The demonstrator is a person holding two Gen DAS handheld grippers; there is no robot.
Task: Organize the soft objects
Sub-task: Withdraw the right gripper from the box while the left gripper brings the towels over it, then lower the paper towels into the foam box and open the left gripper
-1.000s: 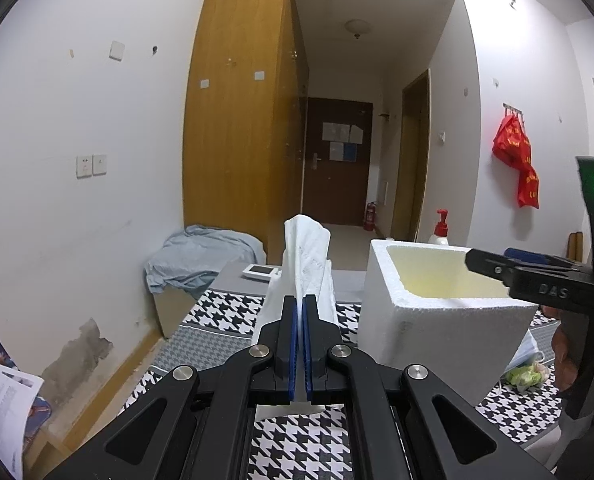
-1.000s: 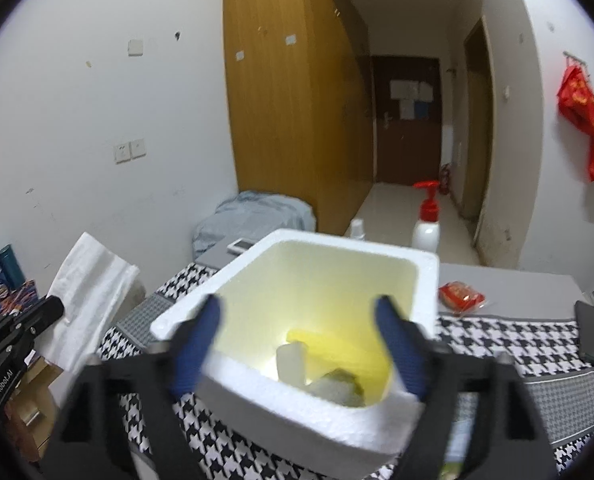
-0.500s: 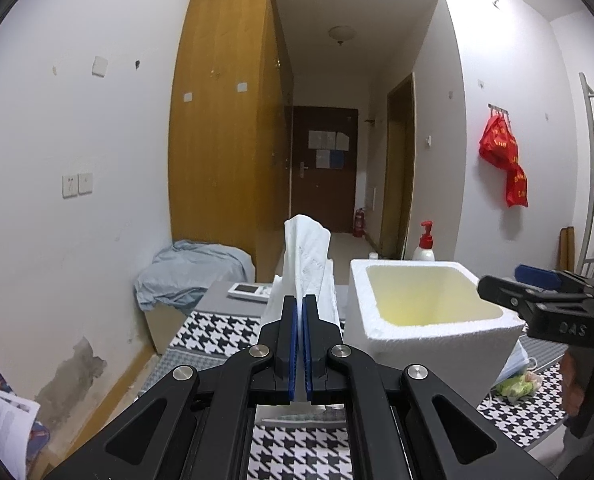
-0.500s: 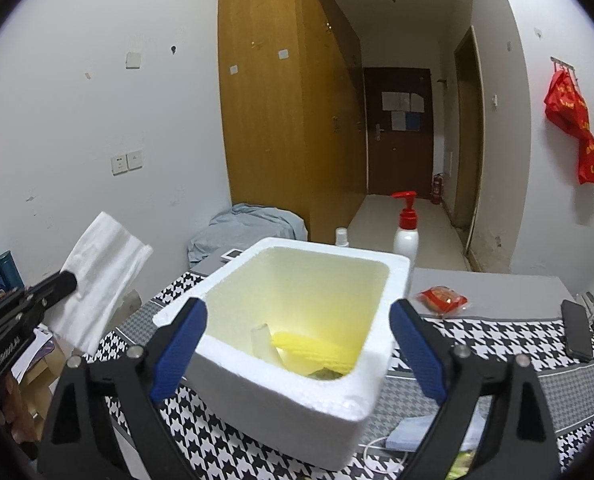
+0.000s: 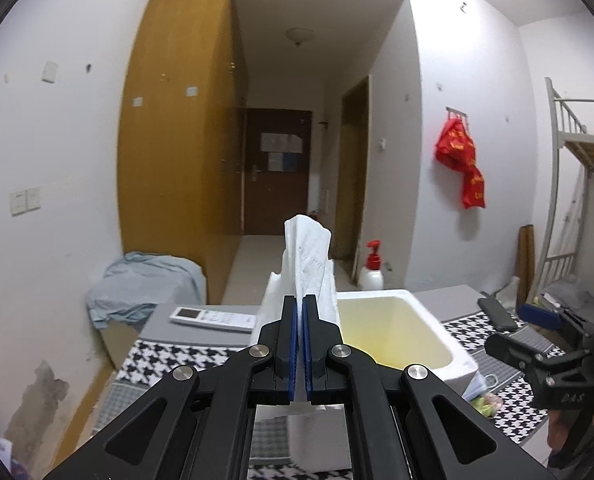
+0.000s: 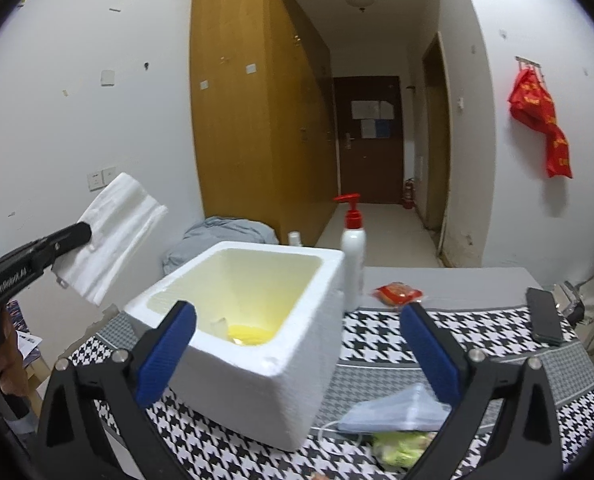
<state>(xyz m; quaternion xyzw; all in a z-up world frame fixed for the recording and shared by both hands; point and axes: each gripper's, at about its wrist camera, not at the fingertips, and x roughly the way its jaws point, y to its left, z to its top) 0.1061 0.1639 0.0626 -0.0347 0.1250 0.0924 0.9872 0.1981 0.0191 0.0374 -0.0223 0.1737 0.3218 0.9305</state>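
Houndstooth-patterned table (image 6: 381, 340), bearing a white foam box (image 6: 257, 320) with a yellow-tinted hollow. Left gripper (image 5: 299, 312) clenched on a folded white tissue (image 5: 309, 256), raised in the air left of the box. Right gripper (image 6: 297, 344) opening wide, its blue pads (image 6: 429, 356) astride the box's near corner, not pressing. Blue face mask (image 6: 393, 410) lying beside the box.

Two wrist fisheyes, level-ish, close over the tabletop (image 6: 477, 320), both on the foam box (image 5: 417, 320) and hallway door (image 6: 371, 136).
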